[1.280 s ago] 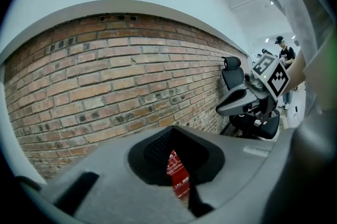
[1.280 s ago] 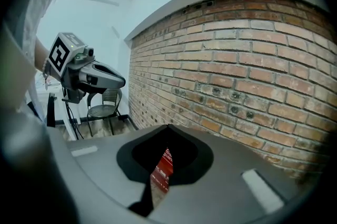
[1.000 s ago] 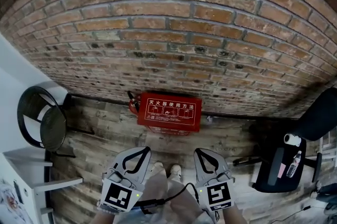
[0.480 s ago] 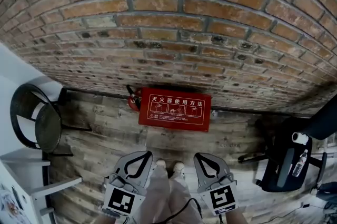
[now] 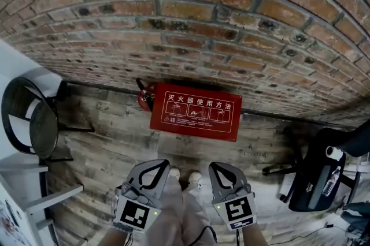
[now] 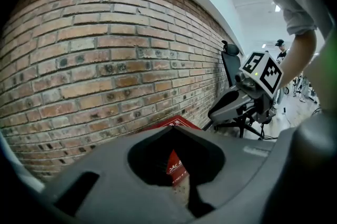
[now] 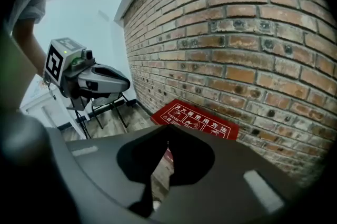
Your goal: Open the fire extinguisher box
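I hold the left gripper [image 5: 160,163] and right gripper [image 5: 215,166] jaws pressed together, empty; beyond them, the fire extinguisher box [image 5: 195,112] sits on the plank floor [image 5: 110,141] against the brick wall [image 5: 191,14].

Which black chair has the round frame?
The black metal chair left of the red fire extinguisher box; the black office chair at right has an oblong seat.

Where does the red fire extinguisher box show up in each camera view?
Head view: box at centre, on the floor, against the brick wall.
Left gripper view: box low centre, only slivers showing.
Right gripper view: box just right of centre, at the wall's foot.
Shared landmark: the brick wall.
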The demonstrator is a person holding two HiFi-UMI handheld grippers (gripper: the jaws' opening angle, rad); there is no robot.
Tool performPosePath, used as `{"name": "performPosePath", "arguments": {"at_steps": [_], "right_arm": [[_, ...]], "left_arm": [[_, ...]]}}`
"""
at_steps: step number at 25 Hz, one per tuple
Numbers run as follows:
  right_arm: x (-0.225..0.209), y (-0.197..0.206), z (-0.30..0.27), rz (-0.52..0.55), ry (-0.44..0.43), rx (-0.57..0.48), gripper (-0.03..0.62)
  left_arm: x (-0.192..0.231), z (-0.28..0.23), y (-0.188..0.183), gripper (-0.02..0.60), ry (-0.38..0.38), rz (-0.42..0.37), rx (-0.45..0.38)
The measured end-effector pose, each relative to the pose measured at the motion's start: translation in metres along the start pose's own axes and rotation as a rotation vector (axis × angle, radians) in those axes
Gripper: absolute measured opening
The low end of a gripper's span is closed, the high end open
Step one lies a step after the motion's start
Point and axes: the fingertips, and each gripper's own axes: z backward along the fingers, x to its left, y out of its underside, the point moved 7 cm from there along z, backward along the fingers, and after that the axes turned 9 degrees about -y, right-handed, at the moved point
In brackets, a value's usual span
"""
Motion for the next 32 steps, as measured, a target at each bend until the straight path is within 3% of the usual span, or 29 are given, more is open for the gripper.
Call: {"name": "performPosePath", "arguments": {"at_steps": [11, 18, 24, 32], "right_arm": [[-0.022, 0.049, -0.055, -0.193, -0.075, -0.017, 0.121], [-0.035, 0.078, -0.089, -0.271, -0.096, -0.011, 0.152], [-0.046, 0.100, -0.108, -0.326, -0.110, -0.039, 0.156], [-0.059, 0.127, -0.136, -0.425, -0.107, -0.066, 0.178]], "left_arm": [[0.000, -0.043, 0.061, -0.002, -0.013, 0.054, 0.034], [0.001, -0.077, 0.104, -0.002, -0.026, 0.066, 0.048], [-0.005, -0.102, 0.134, -0.002, 0.007, 0.037, 0.095], [-0.008, -0.126, 0.170, -0.002, 0.023, 0.080, 0.112]]}}
